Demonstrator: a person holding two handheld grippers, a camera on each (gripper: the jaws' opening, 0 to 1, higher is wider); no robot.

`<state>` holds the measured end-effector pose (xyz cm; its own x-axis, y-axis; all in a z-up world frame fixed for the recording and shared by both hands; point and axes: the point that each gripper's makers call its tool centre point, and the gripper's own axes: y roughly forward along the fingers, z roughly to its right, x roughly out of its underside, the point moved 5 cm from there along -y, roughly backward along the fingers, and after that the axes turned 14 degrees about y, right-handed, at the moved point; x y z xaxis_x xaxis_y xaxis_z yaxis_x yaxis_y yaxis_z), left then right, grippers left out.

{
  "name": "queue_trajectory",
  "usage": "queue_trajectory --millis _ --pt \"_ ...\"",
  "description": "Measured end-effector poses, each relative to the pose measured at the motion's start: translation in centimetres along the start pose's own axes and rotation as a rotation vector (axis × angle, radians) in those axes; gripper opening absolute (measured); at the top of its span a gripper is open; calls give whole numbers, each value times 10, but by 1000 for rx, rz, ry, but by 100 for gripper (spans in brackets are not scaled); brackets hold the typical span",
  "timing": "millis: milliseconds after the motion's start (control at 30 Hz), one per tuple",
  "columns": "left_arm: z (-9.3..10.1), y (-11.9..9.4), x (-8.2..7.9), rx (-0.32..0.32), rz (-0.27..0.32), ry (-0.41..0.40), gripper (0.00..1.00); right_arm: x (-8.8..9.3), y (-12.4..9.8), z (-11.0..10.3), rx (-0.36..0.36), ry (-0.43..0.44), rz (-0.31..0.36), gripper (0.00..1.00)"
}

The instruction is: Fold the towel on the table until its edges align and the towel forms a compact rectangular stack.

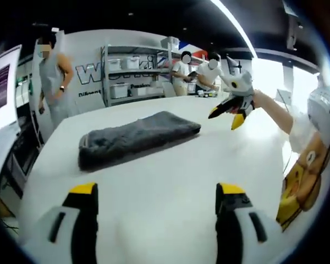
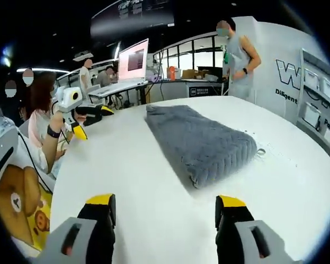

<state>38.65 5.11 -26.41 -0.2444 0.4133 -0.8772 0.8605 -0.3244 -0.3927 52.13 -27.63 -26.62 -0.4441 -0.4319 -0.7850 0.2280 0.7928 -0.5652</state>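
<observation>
Your towel (image 1: 137, 138) lies folded into a thick grey oblong near the middle of the white table (image 1: 170, 209), and in the right gripper view its layers (image 2: 201, 144) look stacked, with one rounded folded end facing you. The edges seem roughly aligned, so by my judgement the folding is finished or nearly so; at most a small tidy-up remains. Your left gripper (image 1: 157, 195) and right gripper (image 2: 165, 203) both hang released, jaws apart, well short of the towel and grasping nothing.
</observation>
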Motion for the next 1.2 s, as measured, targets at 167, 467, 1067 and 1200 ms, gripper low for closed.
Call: queue_trajectory --millis 167,467,1067,1200 --pt "1 1 -1 15 -2 -3 93 12 -13 -1 6 10 18 82" --pt "2 3 0 27 -8 -4 93 35 -40 -6 63 12 62 89" --pt "13 2 -2 47 -1 8 93 77 -70 -2 142 128 181 100" --pt "16 1 -3 48 1 8 93 76 -78 2 165 135 202 100"
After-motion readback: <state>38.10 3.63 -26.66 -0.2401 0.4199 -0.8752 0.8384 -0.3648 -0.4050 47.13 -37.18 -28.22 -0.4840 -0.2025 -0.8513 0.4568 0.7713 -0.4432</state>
